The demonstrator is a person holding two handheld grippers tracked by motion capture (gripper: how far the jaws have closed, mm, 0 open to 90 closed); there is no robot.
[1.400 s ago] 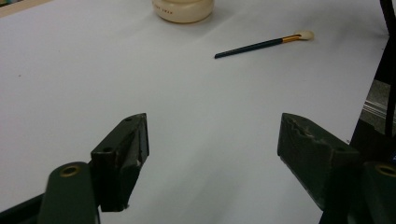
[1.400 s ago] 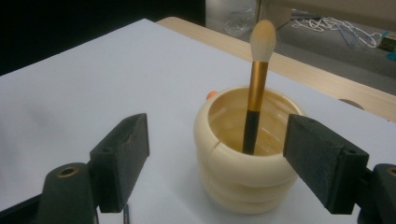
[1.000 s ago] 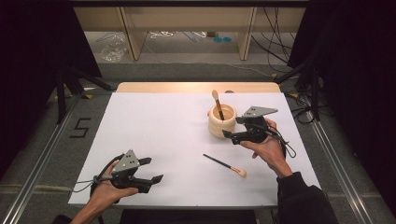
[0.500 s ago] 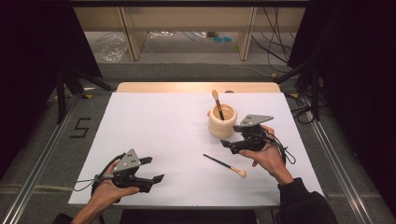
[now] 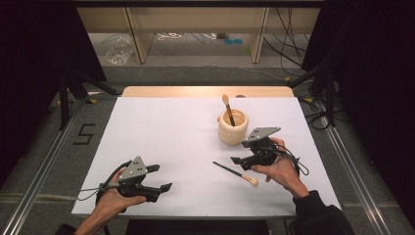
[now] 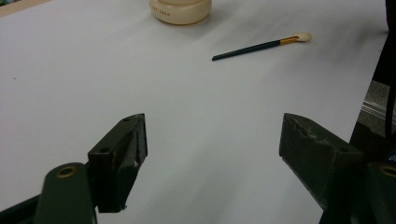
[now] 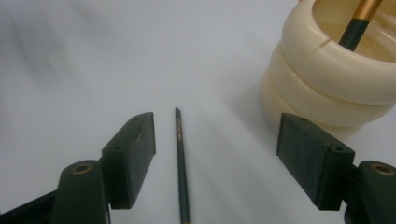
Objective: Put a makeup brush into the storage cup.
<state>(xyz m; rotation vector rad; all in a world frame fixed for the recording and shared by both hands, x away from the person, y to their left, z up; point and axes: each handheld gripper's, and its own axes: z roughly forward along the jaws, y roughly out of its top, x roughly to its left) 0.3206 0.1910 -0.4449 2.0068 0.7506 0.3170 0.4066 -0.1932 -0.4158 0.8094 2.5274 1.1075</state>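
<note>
Currently: right gripper (image 5: 241, 161) positioned over the loose brush (image 5: 236, 173), pre-grasp.

Its fingers (image 7: 130, 154) stand apart and have just been closing slightly; the brush handle (image 7: 181, 168) lies between them on the white surface (image 5: 166, 132), touching neither pad. The brush rests near the right-hand front of the surface, bristle end toward the person, just in front of the cream ringed holder (image 5: 233, 127), which already contains a second brush (image 5: 227, 108) standing tilted. The left gripper (image 5: 155, 179) rests at the near left, well apart, fingers (image 6: 122, 158) open and empty. Judged step: pick-up of the loose brush for transfer to the holder. Next move requires lowering until the pads flank the thin handle, centring it, then closing fully; the slim, round shaft may roll or slip.
</note>
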